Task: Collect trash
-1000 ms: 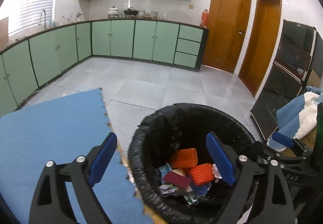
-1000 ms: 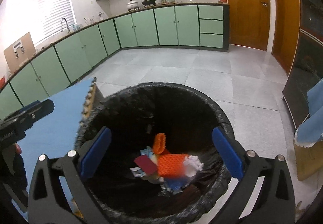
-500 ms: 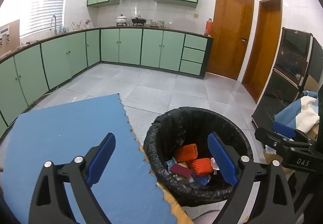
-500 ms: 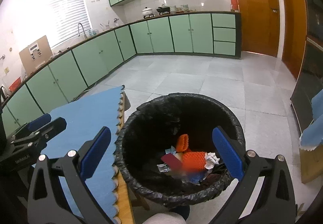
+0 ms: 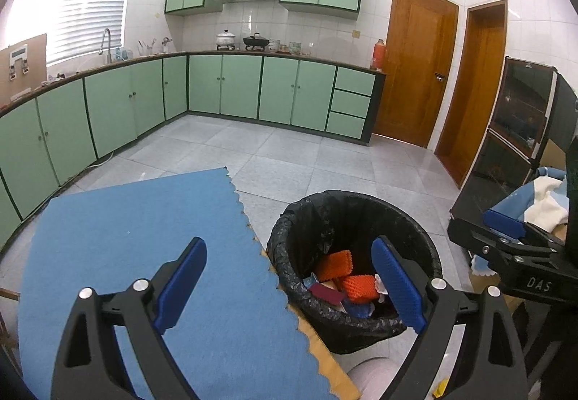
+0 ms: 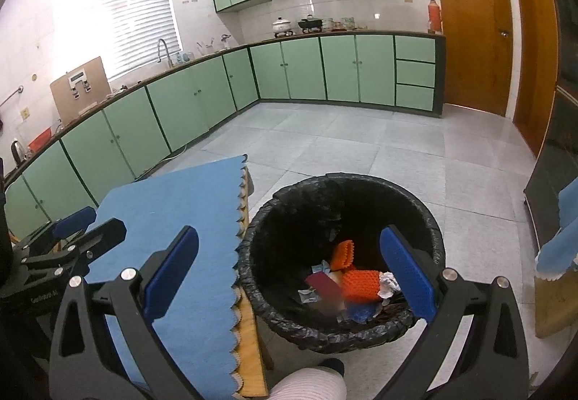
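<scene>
A round bin with a black bag point(image 5: 289, 230) point(image 6: 260, 219) stands on the floor beside the table. Trash lies inside it: orange foam nets point(image 5: 359, 288) point(image 6: 357, 286), a dark red packet point(image 5: 327, 292) point(image 6: 323, 286), crumpled white paper point(image 6: 388, 282) and blue scraps. My left gripper point(image 5: 289, 286) is open and empty, above the table's edge and the bin. My right gripper point(image 6: 287, 273) is open and empty, above the bin. Each gripper shows in the other's view, the right one point(image 5: 505, 237) and the left one point(image 6: 72, 234).
A blue mat point(image 5: 144, 237) point(image 6: 173, 219) covers the wooden table, its scalloped edge next to the bin. Green cabinets point(image 5: 253, 89) line the far walls. A dark glass cabinet point(image 5: 513, 147) and blue-white cloths point(image 5: 542, 198) are at right. A person's knee point(image 6: 310, 383) is below.
Both grippers have risen and pulled back from the bin, so the bin looks smaller and more of the blue mat shows. Both stayed open.
</scene>
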